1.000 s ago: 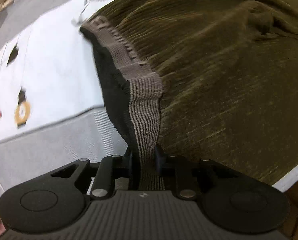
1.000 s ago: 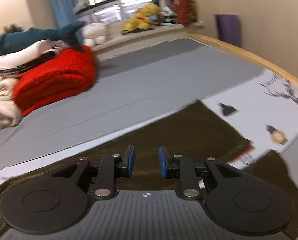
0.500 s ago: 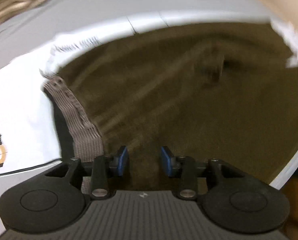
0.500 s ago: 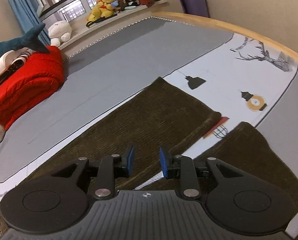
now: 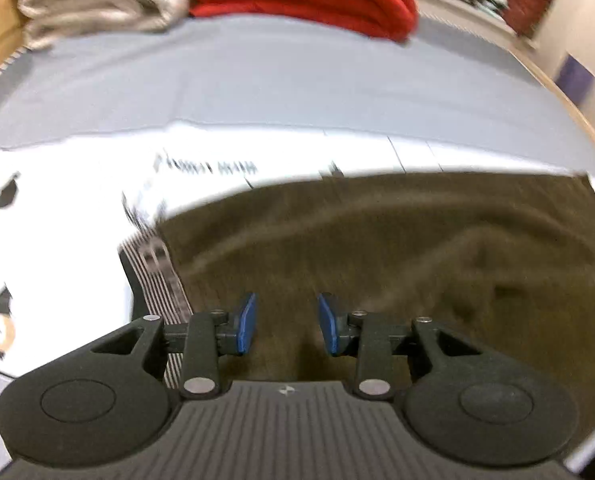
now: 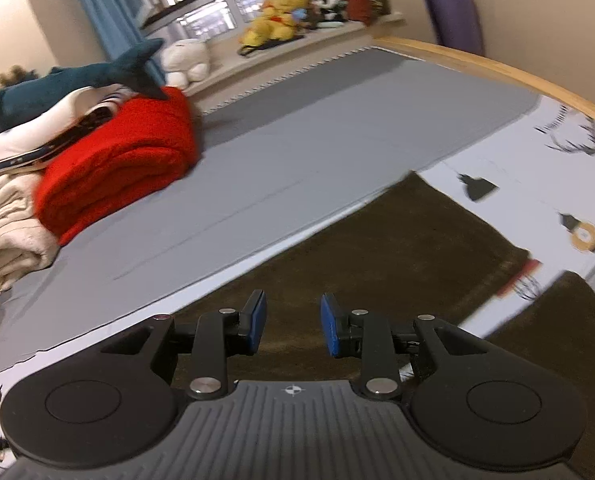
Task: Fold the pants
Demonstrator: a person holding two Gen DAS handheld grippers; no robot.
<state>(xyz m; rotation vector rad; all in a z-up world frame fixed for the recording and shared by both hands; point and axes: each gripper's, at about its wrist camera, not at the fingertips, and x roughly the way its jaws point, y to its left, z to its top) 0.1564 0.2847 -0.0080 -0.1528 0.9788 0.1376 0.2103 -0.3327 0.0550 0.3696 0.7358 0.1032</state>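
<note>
left gripper [image 5: 285, 323] released waistband [image 5: 159, 276] | right gripper [image 6: 293, 323] spread over pants [image 6: 397, 248]

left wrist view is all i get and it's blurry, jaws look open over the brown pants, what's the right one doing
Observer: The right gripper is open too, with nothing between its jaws, over the pants.
Operator: can you see the leg ends, mine cuts off
Observer: Yes. In the right wrist view the two legs lie apart, with a strip of the white printed sheet showing between them.
Operator: whats behind that red thing at the top of my view
Observer: A dark teal shark plush lies on the stack above the red blanket.
</note>
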